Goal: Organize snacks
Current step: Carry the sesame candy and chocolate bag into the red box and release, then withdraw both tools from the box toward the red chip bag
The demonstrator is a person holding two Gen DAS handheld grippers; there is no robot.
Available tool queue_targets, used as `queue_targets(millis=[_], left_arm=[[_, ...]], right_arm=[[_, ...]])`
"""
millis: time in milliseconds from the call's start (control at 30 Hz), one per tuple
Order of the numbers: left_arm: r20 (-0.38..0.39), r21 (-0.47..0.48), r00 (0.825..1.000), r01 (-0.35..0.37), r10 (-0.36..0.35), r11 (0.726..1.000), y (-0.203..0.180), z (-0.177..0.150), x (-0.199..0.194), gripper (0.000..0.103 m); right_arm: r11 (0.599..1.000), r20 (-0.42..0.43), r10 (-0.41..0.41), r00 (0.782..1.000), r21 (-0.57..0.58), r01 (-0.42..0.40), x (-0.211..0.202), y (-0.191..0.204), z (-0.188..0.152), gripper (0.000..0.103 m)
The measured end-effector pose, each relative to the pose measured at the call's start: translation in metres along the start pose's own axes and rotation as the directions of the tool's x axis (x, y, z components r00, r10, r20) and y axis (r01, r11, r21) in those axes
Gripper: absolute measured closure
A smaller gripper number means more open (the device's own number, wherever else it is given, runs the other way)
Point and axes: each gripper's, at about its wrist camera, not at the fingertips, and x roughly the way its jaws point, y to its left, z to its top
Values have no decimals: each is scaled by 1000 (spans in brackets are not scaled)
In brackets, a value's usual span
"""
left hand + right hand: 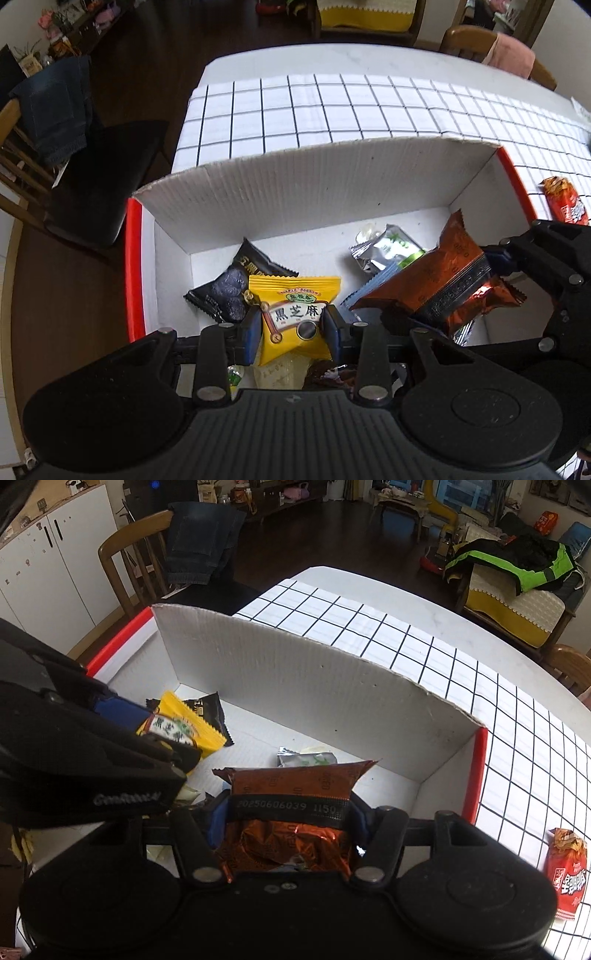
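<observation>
A white cardboard box (pixel 295 184) with a red rim stands on the checked tablecloth; it also shows in the right wrist view (pixel 314 686). My left gripper (pixel 291 326) is shut on a yellow snack packet (pixel 295 314) and holds it over the box. My right gripper (pixel 288 825) is shut on a copper-brown snack packet (pixel 295 794), also over the box; that packet shows in the left wrist view (pixel 436 280) too. In the box lie a black packet (pixel 236 284) and a silver-green packet (pixel 388 247).
A red snack packet (pixel 567 871) lies on the cloth right of the box, also in the left wrist view (pixel 563 201). Wooden chairs (pixel 144 565) with jeans draped over one stand beyond the table's far edge. More packets lie under the left gripper.
</observation>
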Motion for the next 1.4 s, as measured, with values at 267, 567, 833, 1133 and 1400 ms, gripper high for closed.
queue_targets(millis=[267,567,833,1133,1400], left_arm=[[15,-1,1000,24,-24,1000,2,-4,-6,68],[100,0,993,60,-59,998,5,-15,-31,60],[182,9,979,89,-89,996,5,-29,-60,53],[282,21,951,125,-126,992,-4,-44,-89,38],[345,50,928,133,-142,990,-33,-53,-109,26]], right_arm=[[1000,-12,-12,1000,-12,12,-4,5,3,39],[1000,20,14,1000,12,-14,-28,-1,-1,33],[999,81,40,996,18,-42,-62,-2,-13,23],[995,146,86,986,43,-93,-106,-13,-34,19],[990,205,89,975,91,-109,-138,-38,-64,8]])
